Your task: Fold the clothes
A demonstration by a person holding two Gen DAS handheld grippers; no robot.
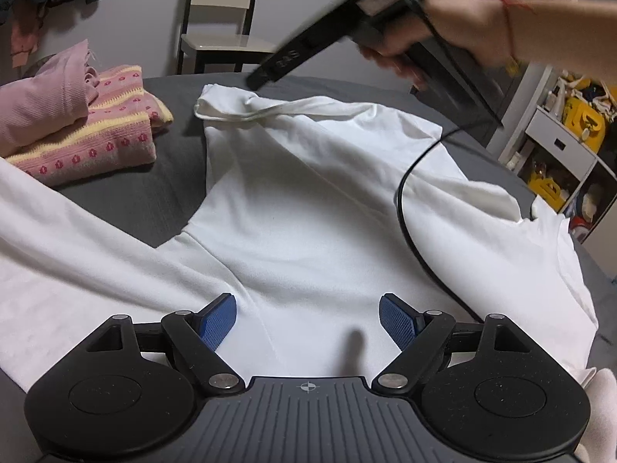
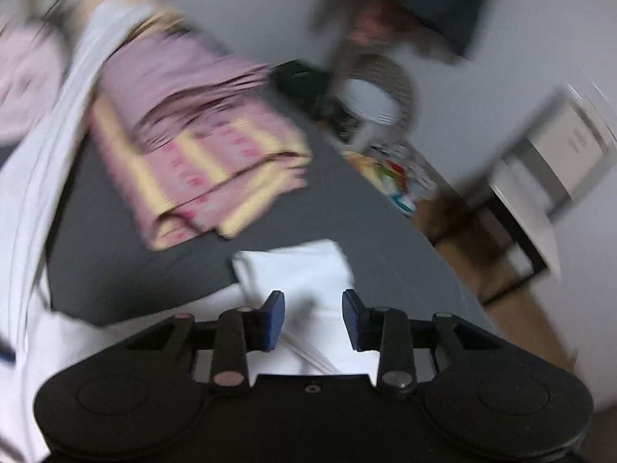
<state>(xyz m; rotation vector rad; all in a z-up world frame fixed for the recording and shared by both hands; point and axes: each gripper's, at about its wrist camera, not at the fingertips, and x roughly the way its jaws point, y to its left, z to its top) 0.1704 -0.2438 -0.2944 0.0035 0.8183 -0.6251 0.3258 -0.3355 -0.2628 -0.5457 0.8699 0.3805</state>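
Observation:
A white long-sleeved shirt [image 1: 308, 208] lies spread on the grey bed [image 1: 154, 193], one sleeve folded across its far end. My left gripper [image 1: 307, 318] hovers open just above the shirt's near part, nothing between its blue pads. In the left wrist view my right gripper [image 1: 266, 73] hangs over the shirt's far edge, held by a hand [image 1: 455, 34]. The right wrist view is blurred; there my right gripper [image 2: 313, 318] stands open over a white sleeve end [image 2: 297, 270], with cloth under the gap but not pinched.
A folded pink and yellow stack [image 1: 85, 131] with a pink garment on top sits at the bed's far left. A black cable [image 1: 408, 208] drapes across the shirt. Past the bed stand a chair [image 1: 219, 27] and, to the right, white shelves [image 1: 559, 142] with yellow toys.

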